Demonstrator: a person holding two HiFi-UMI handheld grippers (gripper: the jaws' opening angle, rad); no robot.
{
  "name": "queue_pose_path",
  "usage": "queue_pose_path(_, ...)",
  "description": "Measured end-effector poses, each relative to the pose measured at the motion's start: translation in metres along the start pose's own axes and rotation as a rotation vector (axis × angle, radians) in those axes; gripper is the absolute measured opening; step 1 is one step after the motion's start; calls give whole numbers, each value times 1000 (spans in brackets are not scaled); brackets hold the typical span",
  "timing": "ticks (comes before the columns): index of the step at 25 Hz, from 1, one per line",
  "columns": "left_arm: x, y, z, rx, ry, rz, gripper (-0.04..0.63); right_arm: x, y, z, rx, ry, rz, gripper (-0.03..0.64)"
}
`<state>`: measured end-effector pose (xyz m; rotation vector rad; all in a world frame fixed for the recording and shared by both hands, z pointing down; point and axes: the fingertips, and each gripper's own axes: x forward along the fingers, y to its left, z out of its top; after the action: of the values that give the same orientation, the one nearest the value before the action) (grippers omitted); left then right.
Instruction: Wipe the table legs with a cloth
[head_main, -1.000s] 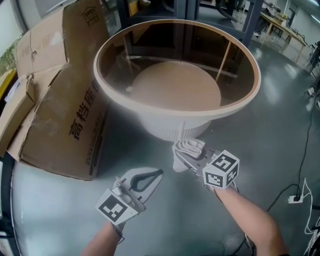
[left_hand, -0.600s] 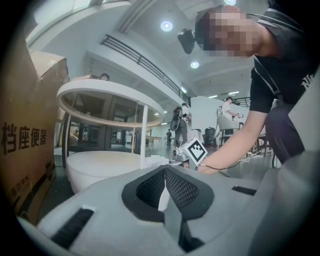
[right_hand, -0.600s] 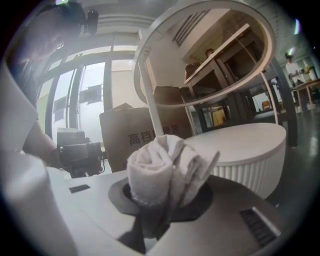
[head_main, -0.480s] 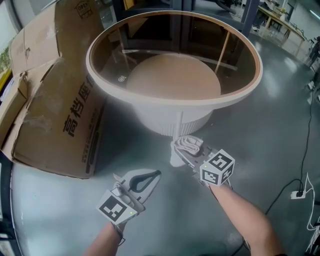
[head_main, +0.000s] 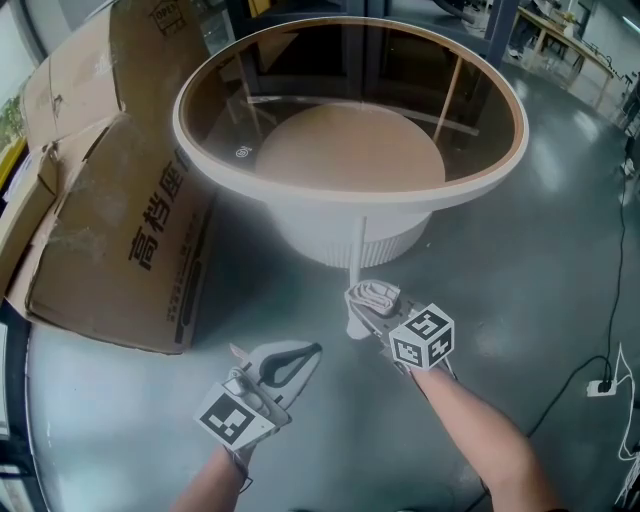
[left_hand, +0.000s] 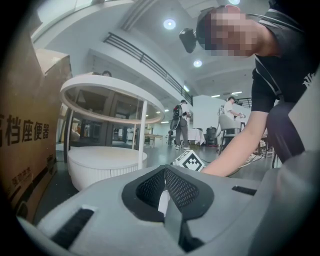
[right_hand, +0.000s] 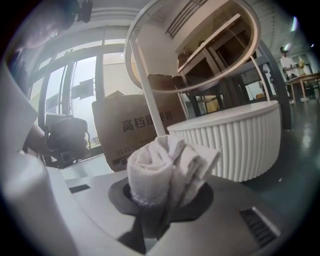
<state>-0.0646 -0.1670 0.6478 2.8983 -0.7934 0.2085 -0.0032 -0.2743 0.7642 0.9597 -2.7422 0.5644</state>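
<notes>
Right gripper (right_hand: 165, 200) is clamped on a bunched white cloth (right_hand: 167, 167), the wad protruding forward, evidently to present it to the thin white table leg (head_main: 357, 250). The cloth sits just beside the leg's foot; contact unconfirmed. Left gripper (head_main: 300, 355) hangs apart, jaws together, nothing held, judged idle. The round glass-topped table (head_main: 200, 150) stands on a glossy grey floor (head_main: 520, 300), a cardboard box (head_main: 120, 230) alongside, in an open workshop hall.
</notes>
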Motion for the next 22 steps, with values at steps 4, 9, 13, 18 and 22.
queue_pose_path(4, 2, -7, -7, 0, 23, -6, 5, 7, -11, -32, 16, 102, -27, 78)
queue_pose_path(9, 3, -11, -12, -12, 39, -17, 5, -2, -4, -54, 83, 203, -17, 78)
queue_pose_path(13, 0, 2, 10, -26, 5, 10, 5, -32, 51, 13, -18, 109, 107, 78)
queue_pose_path(18, 7, 15, 83, 29, -110, 14, 5, -64, 106, 156, -174, -134, 208, 78)
queue_pose_path(22, 16, 10, 138, 132, -173, -23, 5, -70, 111, 212, -185, -211, 195, 78)
